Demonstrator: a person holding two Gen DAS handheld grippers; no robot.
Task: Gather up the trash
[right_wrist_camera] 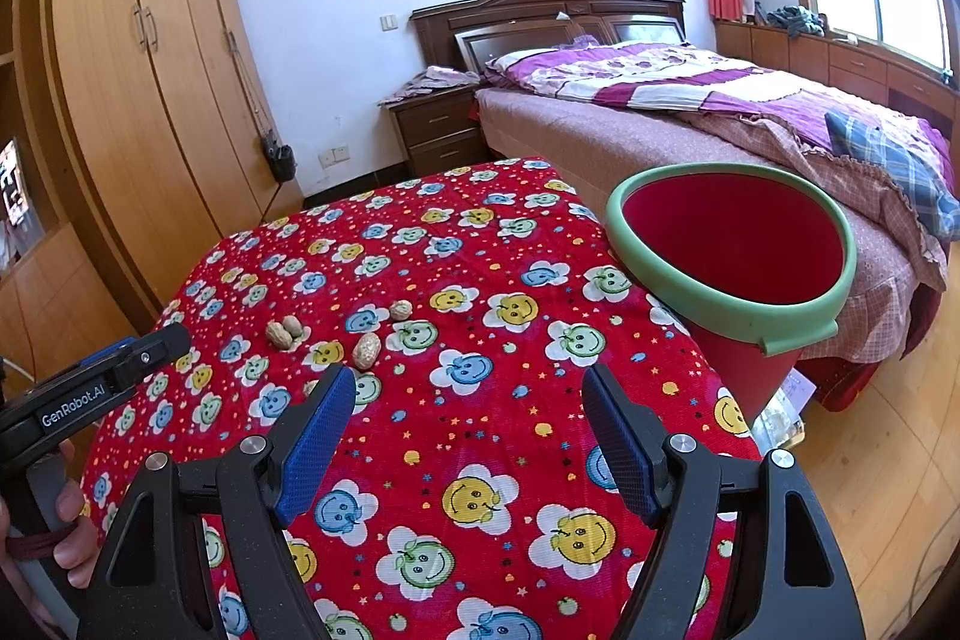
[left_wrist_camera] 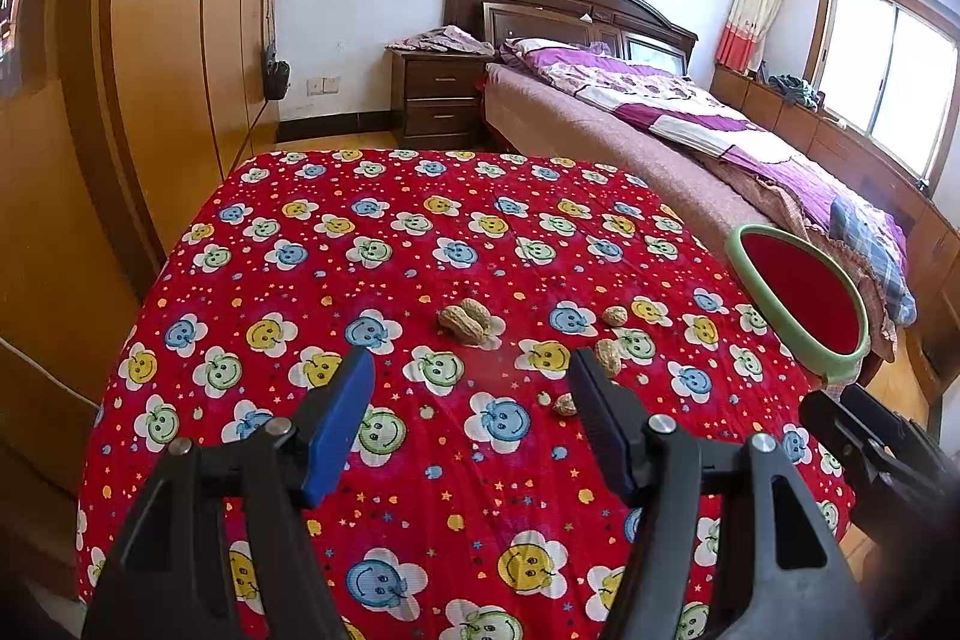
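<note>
Several peanut shells lie on a table under a red smiley-flower cloth (left_wrist_camera: 420,244). A double peanut (left_wrist_camera: 467,321) sits mid-table, a small shell (left_wrist_camera: 615,316) to its right, another shell (left_wrist_camera: 609,357) by my left gripper's right finger, and a small piece (left_wrist_camera: 564,405) just below it. My left gripper (left_wrist_camera: 471,370) is open and empty, just short of them. In the right wrist view the double peanut (right_wrist_camera: 284,333), a long shell (right_wrist_camera: 366,351) and a round shell (right_wrist_camera: 401,309) lie ahead of my open, empty right gripper (right_wrist_camera: 468,385).
A red bucket with a green rim (right_wrist_camera: 729,304) stands off the table's right edge, also in the left view (left_wrist_camera: 801,304). A bed (right_wrist_camera: 690,112) lies behind it. A wardrobe (right_wrist_camera: 132,100) stands on the left and a nightstand (left_wrist_camera: 441,100) at the back.
</note>
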